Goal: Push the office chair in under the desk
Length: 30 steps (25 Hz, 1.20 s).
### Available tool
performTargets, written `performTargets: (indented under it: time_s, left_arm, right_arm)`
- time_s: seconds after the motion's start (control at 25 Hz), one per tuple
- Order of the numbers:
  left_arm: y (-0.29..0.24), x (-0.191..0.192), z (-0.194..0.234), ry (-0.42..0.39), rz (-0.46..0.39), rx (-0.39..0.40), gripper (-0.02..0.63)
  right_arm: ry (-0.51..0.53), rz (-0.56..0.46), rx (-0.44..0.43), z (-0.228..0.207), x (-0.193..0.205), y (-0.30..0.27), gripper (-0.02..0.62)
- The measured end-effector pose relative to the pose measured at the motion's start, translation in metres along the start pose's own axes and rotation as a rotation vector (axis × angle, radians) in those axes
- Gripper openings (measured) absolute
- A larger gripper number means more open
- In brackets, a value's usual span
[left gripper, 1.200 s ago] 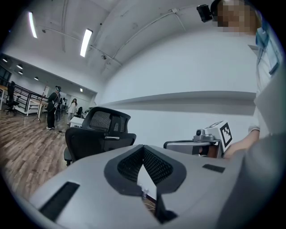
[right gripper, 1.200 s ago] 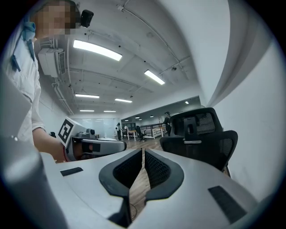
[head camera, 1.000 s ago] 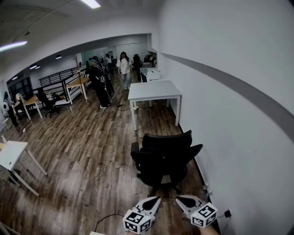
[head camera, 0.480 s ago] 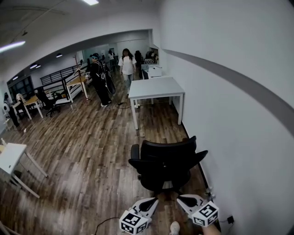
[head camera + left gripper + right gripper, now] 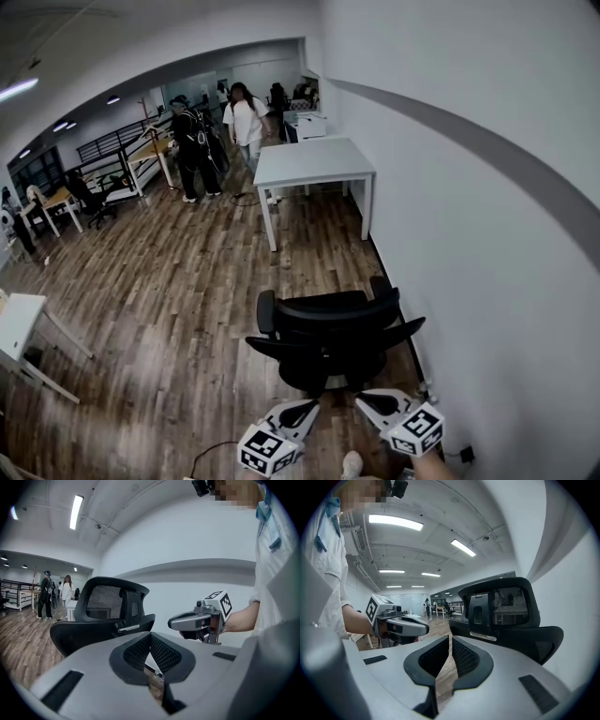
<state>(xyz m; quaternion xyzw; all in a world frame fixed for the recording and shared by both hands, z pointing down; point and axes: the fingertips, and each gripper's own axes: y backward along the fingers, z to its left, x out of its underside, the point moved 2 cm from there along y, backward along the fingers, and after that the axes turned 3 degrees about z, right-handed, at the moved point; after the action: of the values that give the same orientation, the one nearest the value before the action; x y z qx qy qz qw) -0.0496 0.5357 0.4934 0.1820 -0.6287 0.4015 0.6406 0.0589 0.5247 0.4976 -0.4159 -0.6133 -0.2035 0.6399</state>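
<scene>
Office chair (image 5: 328,333) is out on the floor by the wall, well short of the white desk (image 5: 309,161). Left gripper (image 5: 307,407) and right gripper (image 5: 366,403) are just behind it, both jaws pressed together on nothing.

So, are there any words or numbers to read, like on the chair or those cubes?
No words or numbers can be read anywhere.
The left cube and the right cube carry only black-and-white square patterns.
The chair and the desk look blank.

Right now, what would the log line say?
left gripper: shut, empty | right gripper: shut, empty | office chair: just ahead, beside wall | desk: farther along, chair not under it
</scene>
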Motion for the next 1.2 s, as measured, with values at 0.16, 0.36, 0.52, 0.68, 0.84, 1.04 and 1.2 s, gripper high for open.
performTargets:
  time_s: [0.16, 0.36, 0.52, 0.68, 0.84, 1.04, 1.2]
  left_arm:
    - [-0.018, -0.006, 0.008, -0.021, 0.021, 0.009, 0.002]
    - [-0.043, -0.018, 0.024, -0.082, 0.058, -0.006, 0.002]
    - [-0.053, -0.023, 0.034, -0.082, 0.069, -0.035, 0.002]
    - [-0.064, -0.02, 0.043, -0.072, 0.085, -0.05, 0.002]
    - [-0.067, -0.017, 0.051, -0.079, 0.106, -0.053, 0.002]
    - [-0.068, -0.021, 0.06, -0.148, 0.152, -0.044, 0.002]
    - [-0.07, -0.022, 0.072, -0.199, 0.193, -0.038, 0.003]
  right_arm:
    - [0.028, 0.024, -0.003, -0.023, -0.006, -0.002, 0.038]
    - [0.078, 0.06, -0.01, -0.061, -0.01, -0.003, 0.038]
    - [0.097, 0.092, -0.029, -0.082, -0.012, -0.003, 0.038]
    - [0.099, 0.09, -0.028, -0.101, -0.015, -0.008, 0.038]
    - [0.099, 0.106, -0.043, -0.105, -0.014, -0.013, 0.038]
    - [0.143, 0.148, -0.032, -0.11, -0.014, -0.016, 0.038]
    - [0.214, 0.22, -0.022, -0.114, -0.013, -0.021, 0.04]
